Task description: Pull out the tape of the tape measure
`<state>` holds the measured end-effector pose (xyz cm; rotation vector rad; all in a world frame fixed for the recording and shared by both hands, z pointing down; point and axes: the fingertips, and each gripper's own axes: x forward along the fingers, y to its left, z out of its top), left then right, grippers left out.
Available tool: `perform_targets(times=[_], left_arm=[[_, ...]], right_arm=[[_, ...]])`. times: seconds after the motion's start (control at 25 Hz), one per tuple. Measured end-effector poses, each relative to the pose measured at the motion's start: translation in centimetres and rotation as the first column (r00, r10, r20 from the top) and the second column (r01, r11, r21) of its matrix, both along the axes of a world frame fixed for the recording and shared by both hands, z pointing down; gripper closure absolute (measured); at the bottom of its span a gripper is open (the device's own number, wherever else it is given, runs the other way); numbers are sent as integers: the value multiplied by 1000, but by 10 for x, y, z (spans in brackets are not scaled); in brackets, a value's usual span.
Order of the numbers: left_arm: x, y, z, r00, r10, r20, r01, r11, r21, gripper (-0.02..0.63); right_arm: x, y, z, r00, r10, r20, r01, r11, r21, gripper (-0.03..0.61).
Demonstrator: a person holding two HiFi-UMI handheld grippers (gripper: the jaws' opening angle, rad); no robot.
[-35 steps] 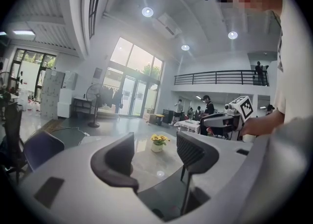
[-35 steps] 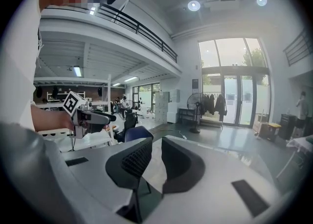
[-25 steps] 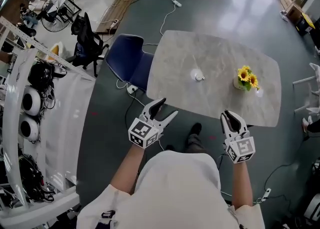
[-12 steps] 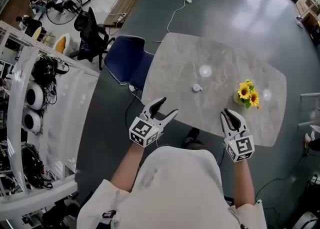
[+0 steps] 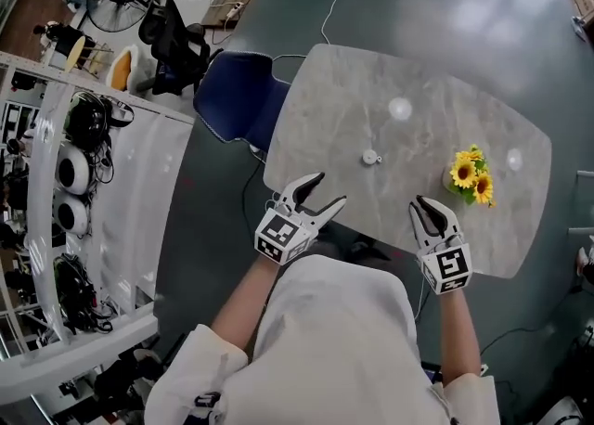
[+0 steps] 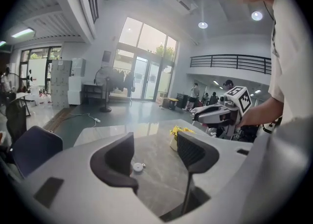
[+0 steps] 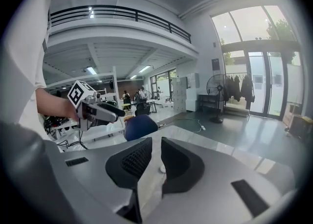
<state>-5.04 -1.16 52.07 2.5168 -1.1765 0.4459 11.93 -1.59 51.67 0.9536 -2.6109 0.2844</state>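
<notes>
The tape measure (image 5: pixel 370 157), a small round white case, lies near the middle of the grey marble table (image 5: pixel 436 126), with no tape showing out of it. My left gripper (image 5: pixel 329 188) is open over the table's near edge, a short way short of the case. Between its spread jaws in the left gripper view the tape measure (image 6: pixel 138 167) shows further off. My right gripper (image 5: pixel 430 206) hovers at the near edge to the right, jaws close together and holding nothing. The tape measure (image 7: pixel 162 169) shows through that narrow slit in the right gripper view.
A small vase of sunflowers (image 5: pixel 471 178) stands on the table's right part. A blue chair (image 5: pixel 238 95) sits against the table's left side. A white rack (image 5: pixel 111 219) with gear runs along the left, and cables lie on the floor.
Both grippers have come forward to the table's near edge, the left one moving further right and in. The head view has shifted, so the table sits closer. The jaws have not changed.
</notes>
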Motion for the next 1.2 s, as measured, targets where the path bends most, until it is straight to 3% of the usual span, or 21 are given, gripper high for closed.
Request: perform_targets(times=[0.24, 0.44, 0.72, 0.88, 1.04, 1.2], left_arm=[[-5, -32, 49, 996, 81, 31, -79, 994, -74, 333], [4, -61, 86, 976, 210, 64, -201, 972, -119, 328], [22, -92, 177, 899, 412, 148, -384, 904, -187, 325], [35, -95, 221, 839, 510, 190, -466, 854, -232, 321], [52, -100, 261, 790, 579, 201, -524, 809, -266, 319], [60, -103, 292, 756, 618, 216, -552, 780, -295, 319]], right_arm=[[-11, -27, 40, 999, 39, -17, -40, 998, -51, 512], [-19, -49, 70, 993, 87, -81, -94, 992, -87, 512], [-38, -71, 129, 983, 109, -146, -132, 978, -160, 512], [-43, -67, 158, 977, 109, -181, -148, 966, -214, 512], [-43, -72, 188, 973, 117, -198, -165, 954, -249, 512], [-47, -79, 215, 972, 120, -200, -174, 944, -280, 512]])
